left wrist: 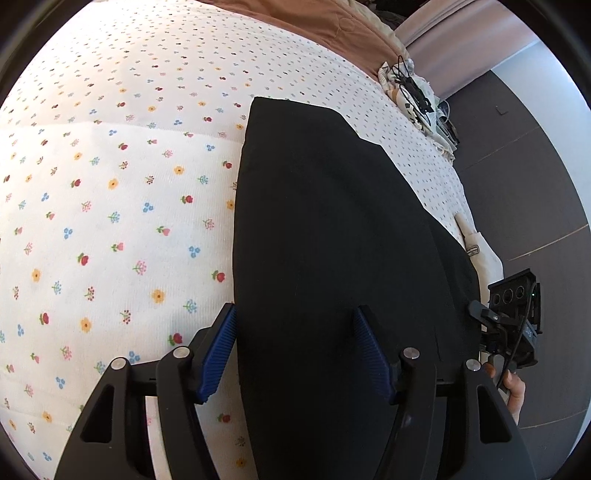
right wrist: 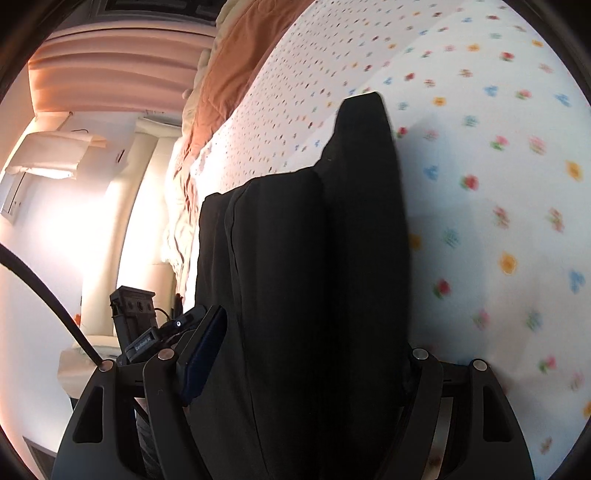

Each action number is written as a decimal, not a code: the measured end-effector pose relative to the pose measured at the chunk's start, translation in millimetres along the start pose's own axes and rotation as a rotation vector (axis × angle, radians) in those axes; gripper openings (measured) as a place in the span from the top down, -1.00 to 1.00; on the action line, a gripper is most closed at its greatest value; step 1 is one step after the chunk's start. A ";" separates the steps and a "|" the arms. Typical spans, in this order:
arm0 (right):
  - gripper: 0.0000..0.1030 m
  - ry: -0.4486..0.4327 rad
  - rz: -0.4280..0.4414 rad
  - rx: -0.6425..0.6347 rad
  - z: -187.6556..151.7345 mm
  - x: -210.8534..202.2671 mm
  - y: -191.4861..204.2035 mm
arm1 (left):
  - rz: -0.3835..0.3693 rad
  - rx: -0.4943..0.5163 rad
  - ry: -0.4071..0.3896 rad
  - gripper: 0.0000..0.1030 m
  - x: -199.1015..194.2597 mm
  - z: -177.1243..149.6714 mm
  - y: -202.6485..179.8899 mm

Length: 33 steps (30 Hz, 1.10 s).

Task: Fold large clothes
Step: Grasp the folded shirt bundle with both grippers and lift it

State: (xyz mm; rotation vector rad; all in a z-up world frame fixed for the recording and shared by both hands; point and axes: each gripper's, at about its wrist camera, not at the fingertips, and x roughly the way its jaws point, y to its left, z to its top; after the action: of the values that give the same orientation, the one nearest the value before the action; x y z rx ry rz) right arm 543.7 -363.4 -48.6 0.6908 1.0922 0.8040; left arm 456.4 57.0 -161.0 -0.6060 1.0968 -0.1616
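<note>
A bed under a white floral sheet (left wrist: 110,206) fills most of both views, with a brown blanket (left wrist: 295,22) bunched at its far end. A folded black garment (left wrist: 325,229) lies lengthwise on the sheet near the bed's right edge, its near end reaching between both tools' fingers. The left gripper (left wrist: 295,350) stands fairly wide, its blue pads straddling the cloth's left edge. The right gripper (right wrist: 306,354) also straddles the garment; whether its pads press the cloth I cannot tell.

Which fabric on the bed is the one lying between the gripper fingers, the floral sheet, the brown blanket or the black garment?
The black garment: plain dark cloth atop the floral sheet; the brown blanket lies far beyond.
</note>
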 end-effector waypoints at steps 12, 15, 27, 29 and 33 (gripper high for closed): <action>0.78 -0.120 -0.128 -0.174 -15.3 -0.3 78.2 | -0.018 0.023 -0.055 0.51 -33.0 -4.7 -18.6; 0.79 -0.151 -0.139 -0.211 -27.1 -5.1 92.3 | -0.039 0.056 -0.086 0.52 -51.9 -8.9 -27.5; 0.79 -0.256 -0.128 -0.351 -84.9 -51.1 117.6 | -0.143 0.192 -0.196 0.53 -113.1 -37.2 -86.9; 0.79 -0.277 -0.126 -0.372 -92.7 -61.7 121.7 | -0.163 0.208 -0.211 0.55 -119.5 -42.9 -95.9; 0.79 -0.333 -0.119 -0.416 -110.4 -83.4 128.9 | -0.195 0.245 -0.240 0.58 -130.9 -53.3 -117.9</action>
State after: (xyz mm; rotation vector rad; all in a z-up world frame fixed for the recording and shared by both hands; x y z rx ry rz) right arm 390.9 -353.7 62.3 0.3845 0.6309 0.7510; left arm 369.3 -6.9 -12.0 -0.4964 0.7711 -0.3777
